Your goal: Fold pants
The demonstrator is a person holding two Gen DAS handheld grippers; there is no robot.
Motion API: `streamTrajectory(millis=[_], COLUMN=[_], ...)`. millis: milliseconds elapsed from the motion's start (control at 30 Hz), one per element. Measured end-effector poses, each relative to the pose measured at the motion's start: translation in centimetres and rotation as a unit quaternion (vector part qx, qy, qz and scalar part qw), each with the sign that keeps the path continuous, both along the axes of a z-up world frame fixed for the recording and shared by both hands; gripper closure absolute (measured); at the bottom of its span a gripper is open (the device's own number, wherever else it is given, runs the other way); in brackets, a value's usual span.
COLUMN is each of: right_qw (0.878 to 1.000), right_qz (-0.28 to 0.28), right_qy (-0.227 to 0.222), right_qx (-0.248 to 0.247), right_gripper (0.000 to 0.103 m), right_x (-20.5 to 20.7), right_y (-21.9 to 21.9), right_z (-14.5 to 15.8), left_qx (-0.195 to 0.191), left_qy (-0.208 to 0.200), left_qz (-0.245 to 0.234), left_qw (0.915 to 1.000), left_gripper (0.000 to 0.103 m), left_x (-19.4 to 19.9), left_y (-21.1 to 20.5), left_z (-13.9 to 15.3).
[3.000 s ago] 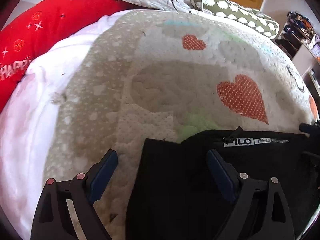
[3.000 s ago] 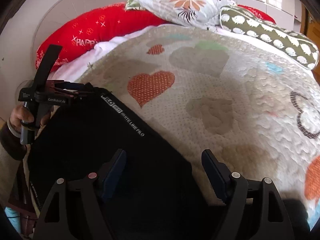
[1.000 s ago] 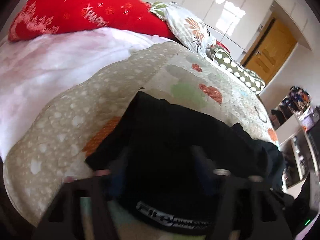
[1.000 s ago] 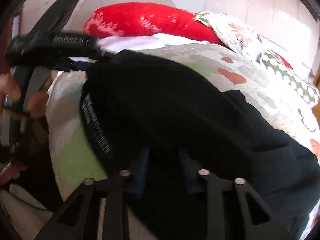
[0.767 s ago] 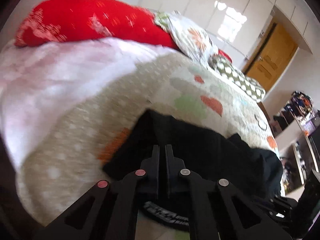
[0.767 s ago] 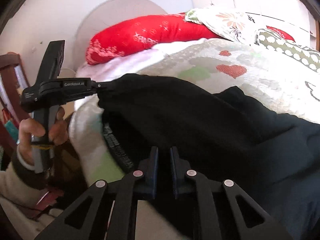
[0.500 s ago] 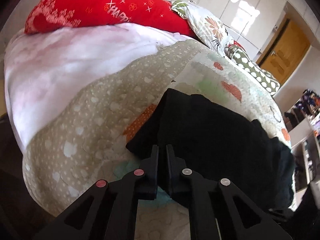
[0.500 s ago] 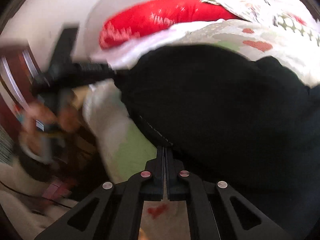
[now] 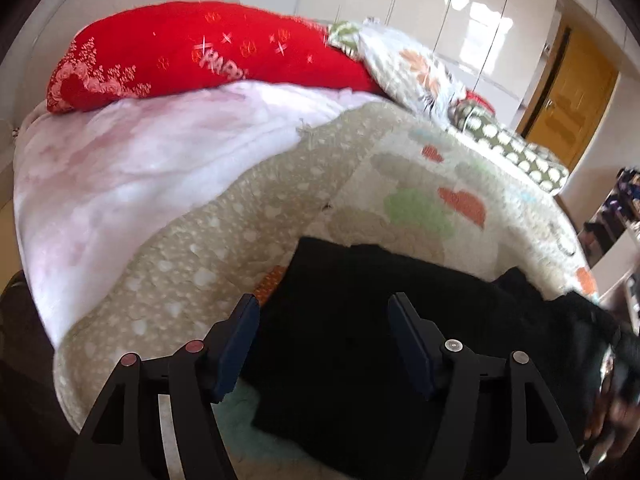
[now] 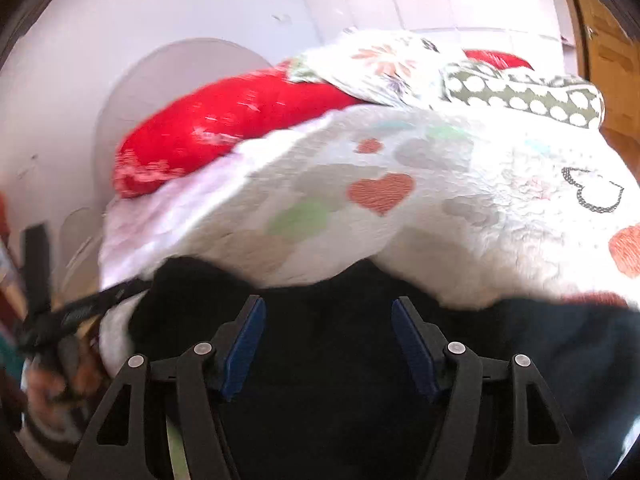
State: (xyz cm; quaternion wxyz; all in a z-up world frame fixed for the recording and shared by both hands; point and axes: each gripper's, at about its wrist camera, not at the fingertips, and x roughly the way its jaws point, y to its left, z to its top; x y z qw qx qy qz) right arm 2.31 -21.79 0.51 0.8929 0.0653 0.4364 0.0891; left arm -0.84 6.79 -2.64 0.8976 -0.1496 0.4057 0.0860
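The black pants (image 9: 360,344) lie folded over on the heart-patterned quilt (image 9: 400,184) near the bed's front edge. In the left wrist view my left gripper (image 9: 323,320) is open and empty, its blue pads (image 9: 240,340) spread just above the pants' left part. In the right wrist view the pants (image 10: 328,360) fill the lower frame. My right gripper (image 10: 328,320) is open and empty above them. The left gripper also shows blurred at the far left of the right wrist view (image 10: 80,308).
A red pillow (image 9: 200,52), a floral pillow (image 9: 404,68) and a green dotted bolster (image 9: 516,152) lie at the head of the bed. A pale pink blanket (image 9: 120,168) covers the left side. A wooden door (image 9: 568,100) stands at the far right.
Both grippers were shut on the pants half a second ago. Both have opened and let go, and the pants now lie on the quilt.
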Motion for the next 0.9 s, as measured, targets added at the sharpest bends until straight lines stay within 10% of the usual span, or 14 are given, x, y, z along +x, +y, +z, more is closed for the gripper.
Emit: streamTrajectory(millis=[100,167,500,600,733,900], right_qw=[0.999,0.997,0.996,0.998,0.997,0.993], right_qz=[0.008,0.03,-0.001,-0.026,-0.063,-0.113], right_qy=[0.029,0.064,0.079,0.06,0.025,0.008], right_qx=[-0.03,-0.038,-0.047,-0.011,0.037,0.044], right_gripper=[0.038,0.08,0.103,0.095,0.031,0.031], right_x=[3.8,5.4,7.4,6.0,-1.2,-10.7], right_y=[-0.2,0.2,-1.3,-2.2,-4.3,-6.8], right_z=[-2.8,-5.0,-7.2,-5.7,-1.7,1.3], left_qx=[0.015,0.019,0.029,0.027,0.007,-0.028], left_qy=[0.033,0.047,0.036,0.036,-0.005,-0.029], left_qz=[0.002,0.001,0.011,0.016,0.013,-0.058], left_qw=[0.9993,0.9987,0.9989,0.9989,0.9999,0.9975], left_gripper=[0.037,0.037,0.026,0.028,0.028,0.026], left_x=[1.5,1.9,1.5,1.2,-0.4,-2.0], left_y=[-0.6,-0.9,-0.6,-0.4,-1.1,-3.7], left_z=[-1.5,-2.4,-3.3,-2.6,-0.3,0.8])
